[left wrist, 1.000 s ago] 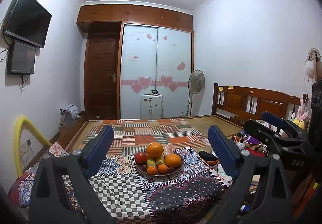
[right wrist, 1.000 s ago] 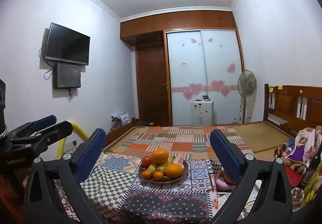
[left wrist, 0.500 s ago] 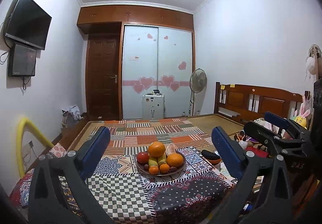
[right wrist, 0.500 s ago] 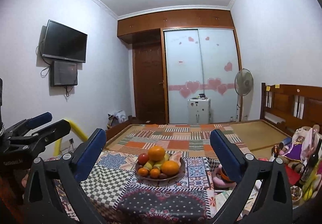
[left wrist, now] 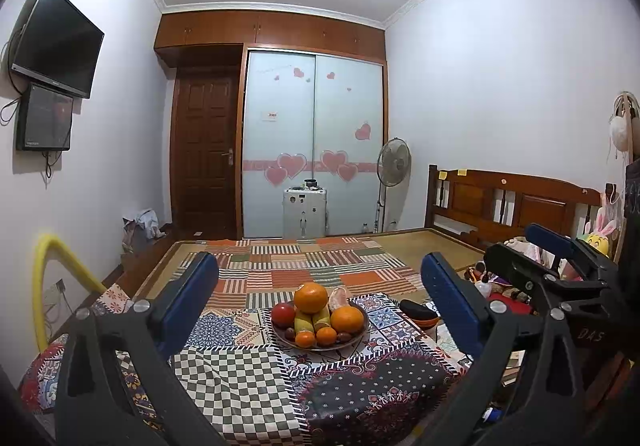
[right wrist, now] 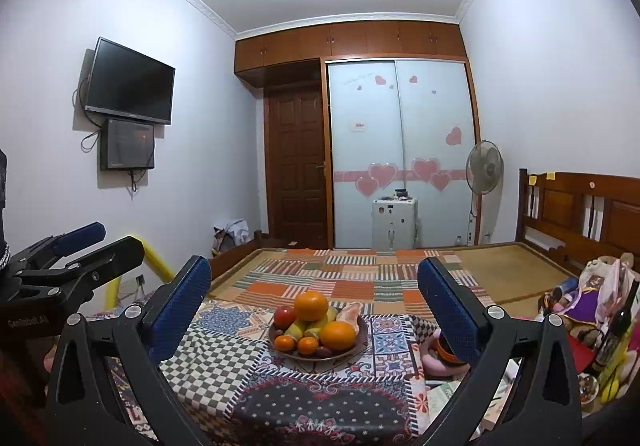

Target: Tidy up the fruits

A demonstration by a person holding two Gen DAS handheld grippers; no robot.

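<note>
A round plate point(left wrist: 357, 330) point(right wrist: 362, 334) of piled fruit sits on a patchwork tablecloth. It holds a large orange point(left wrist: 311, 297) on top, a red apple point(left wrist: 283, 314), yellow-green fruit point(left wrist: 304, 322), another orange point(left wrist: 347, 319), small mandarins point(left wrist: 326, 335) and a pale pink piece at the back point(left wrist: 339, 296). My left gripper point(left wrist: 319, 288) is open and empty, well short of the plate. My right gripper point(right wrist: 314, 284) is open and empty, also short of it. Each gripper shows at the edge of the other's view.
The table point(left wrist: 248, 374) stands over a bed with a striped quilt point(left wrist: 296, 266). A dark case and orange item point(left wrist: 418, 312) lie right of the plate. Toys and bottles point(right wrist: 600, 310) crowd the right. A yellow tube point(left wrist: 44, 286) arches at the left.
Both views have shifted slightly; the plate now appears a little higher between the fingers and the grippers tilted up a bit. Both grippers stay open.
</note>
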